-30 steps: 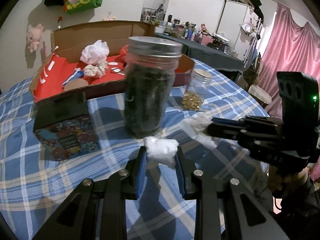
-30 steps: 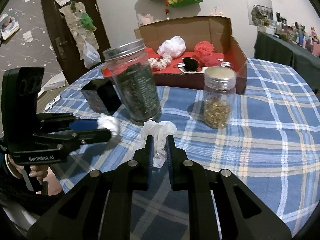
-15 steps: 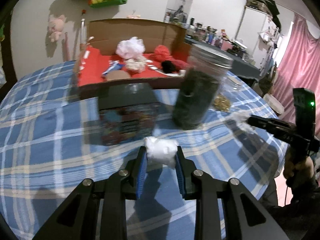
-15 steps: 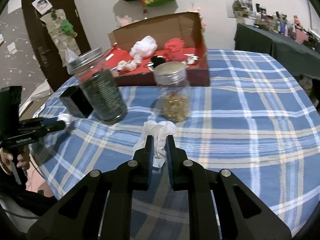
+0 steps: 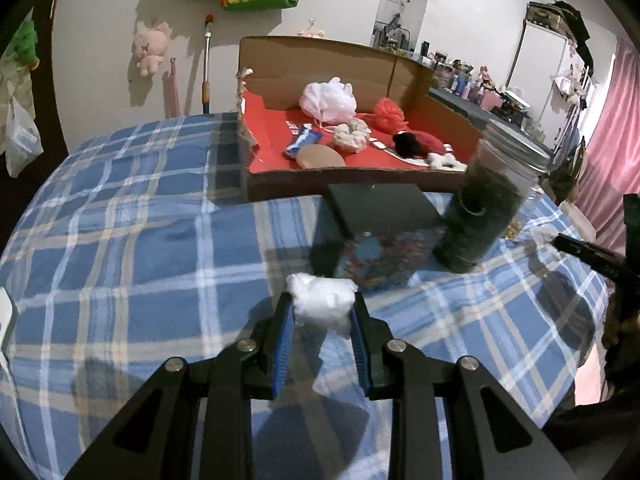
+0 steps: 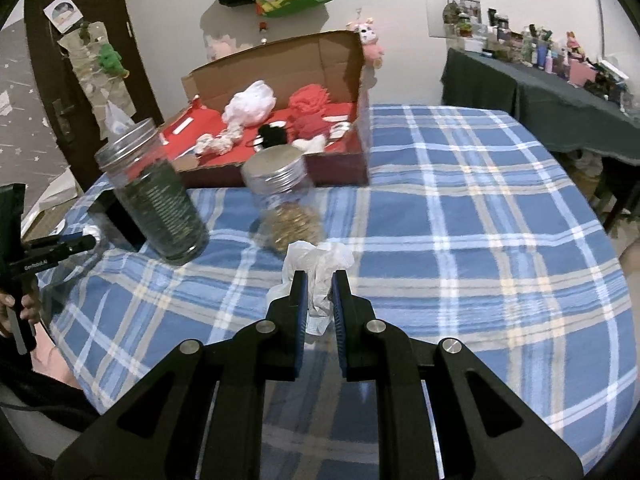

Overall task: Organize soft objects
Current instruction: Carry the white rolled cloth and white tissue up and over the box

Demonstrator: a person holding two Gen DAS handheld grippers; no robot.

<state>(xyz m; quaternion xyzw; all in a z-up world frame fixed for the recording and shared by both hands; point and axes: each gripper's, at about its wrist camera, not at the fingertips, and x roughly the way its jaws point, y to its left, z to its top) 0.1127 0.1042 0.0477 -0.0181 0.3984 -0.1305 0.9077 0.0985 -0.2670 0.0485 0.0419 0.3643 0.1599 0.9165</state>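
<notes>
My left gripper [image 5: 322, 304] is shut on a white cotton wad [image 5: 322, 304] and holds it above the blue plaid tablecloth [image 5: 132, 248]. My right gripper [image 6: 318, 292] is shut on a crumpled white tissue [image 6: 316, 260], also above the cloth. The open cardboard box with a red floor [image 5: 276, 152] stands at the back and holds several soft things: a white mesh puff [image 5: 329, 98], a red puff [image 5: 389, 113], a cream scrunchie [image 5: 350, 138] and a black tuft [image 5: 405, 144]. The box also shows in the right wrist view [image 6: 280, 68].
A tall jar of dark contents [image 5: 486, 208] and a small dark patterned box [image 5: 378, 232] stand in front of the cardboard box. A short jar of gold bits [image 6: 286, 204] stands beside the tall jar [image 6: 154, 200]. The table edge falls away at right [image 6: 616, 280].
Both grippers have drawn back and apart from the jars, each still holding its white piece. The left view has swung left, so the box sits more central.
</notes>
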